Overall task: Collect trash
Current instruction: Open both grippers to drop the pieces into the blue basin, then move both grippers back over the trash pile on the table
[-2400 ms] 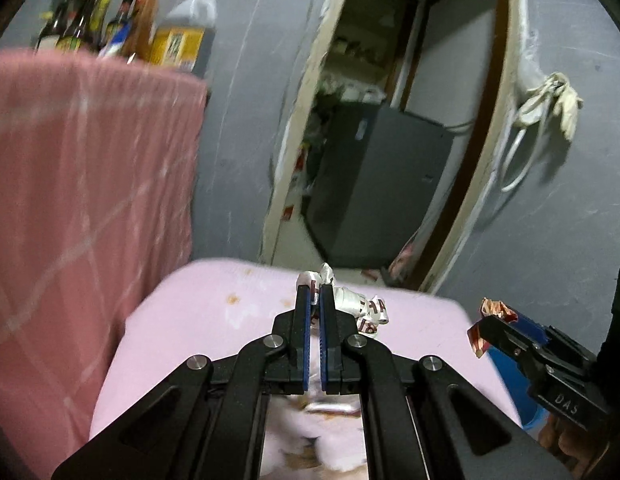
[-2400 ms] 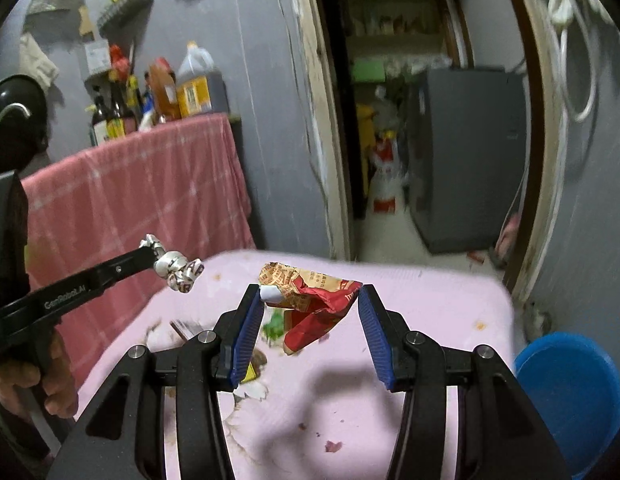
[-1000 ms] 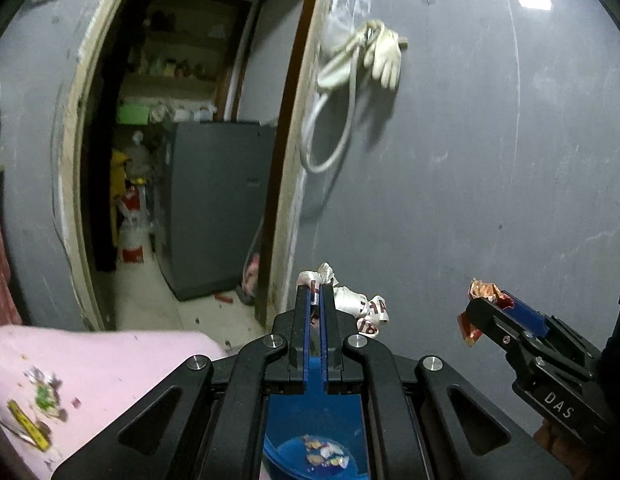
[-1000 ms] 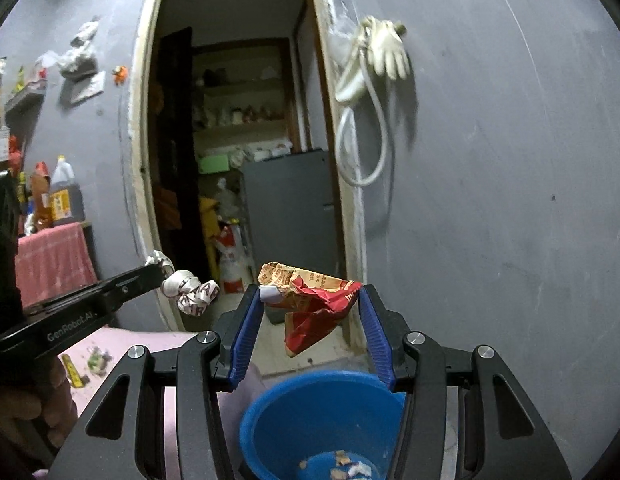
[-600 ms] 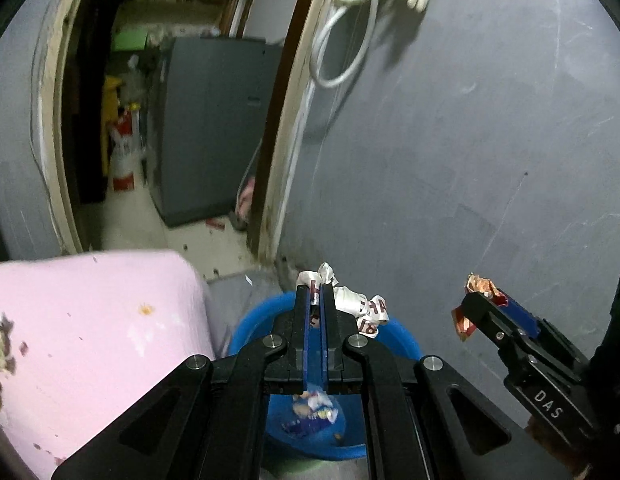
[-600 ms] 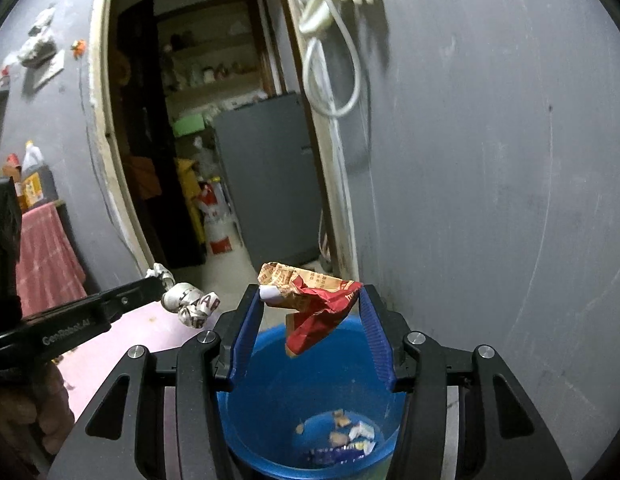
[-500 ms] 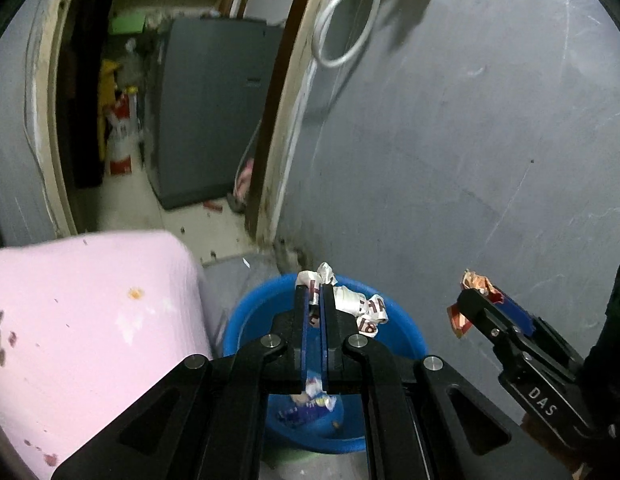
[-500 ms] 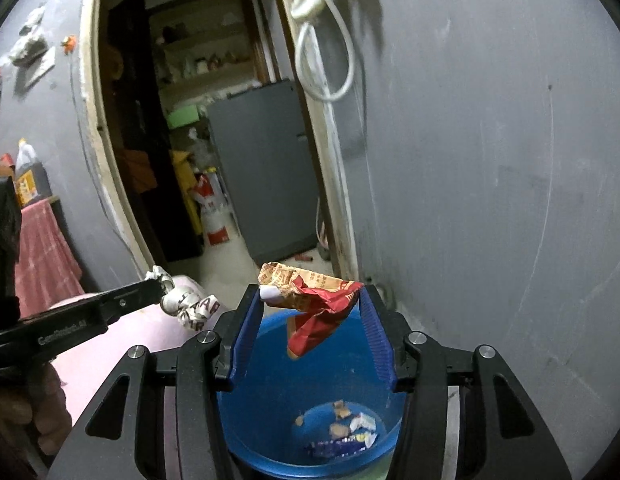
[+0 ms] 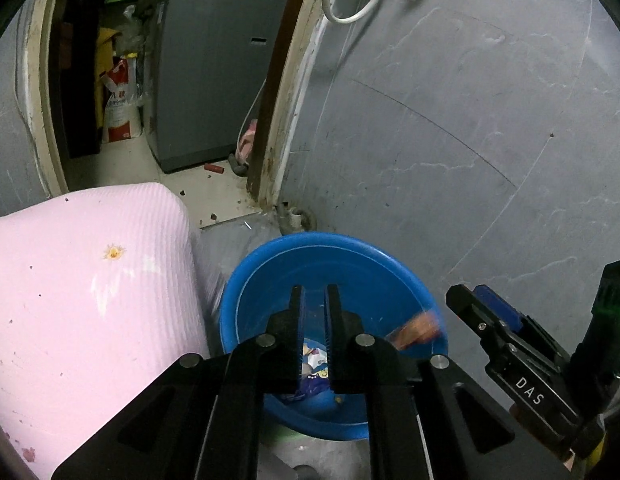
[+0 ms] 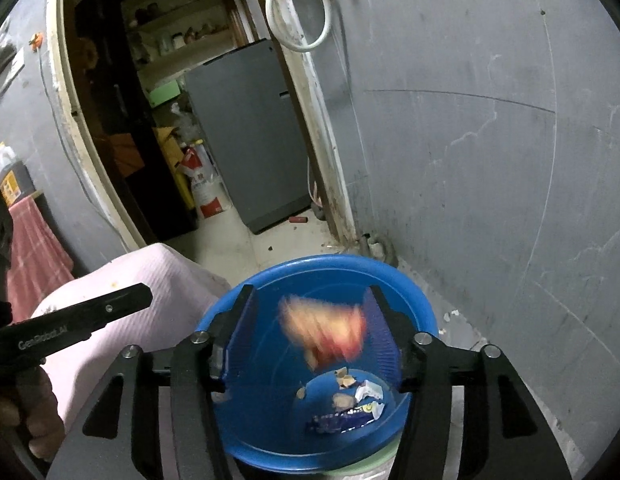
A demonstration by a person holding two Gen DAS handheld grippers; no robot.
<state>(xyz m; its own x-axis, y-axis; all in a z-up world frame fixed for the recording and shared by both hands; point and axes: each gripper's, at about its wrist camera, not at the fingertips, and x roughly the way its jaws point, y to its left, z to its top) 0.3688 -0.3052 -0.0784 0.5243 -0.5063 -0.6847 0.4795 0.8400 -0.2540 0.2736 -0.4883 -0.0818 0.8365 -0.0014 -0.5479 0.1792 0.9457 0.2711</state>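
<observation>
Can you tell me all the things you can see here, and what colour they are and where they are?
Basin: one, blue, on the floor by the wall, below both grippers.
Red wrapper: one, red and orange, blurred, between the right gripper's fingers above the basin.
Wrappers and scraps: a few, blue, white and tan, in the basin's bottom.
Pink cloth: one, pink, left of the basin.
Grey appliance: one, grey, through the doorway.
Sack: one, white and red, beside the appliance.
White hose: one, looped on the wall.
Left gripper: black, fingers opening, nothing between them.
Right gripper: black, blue pads, fingers opening.
</observation>
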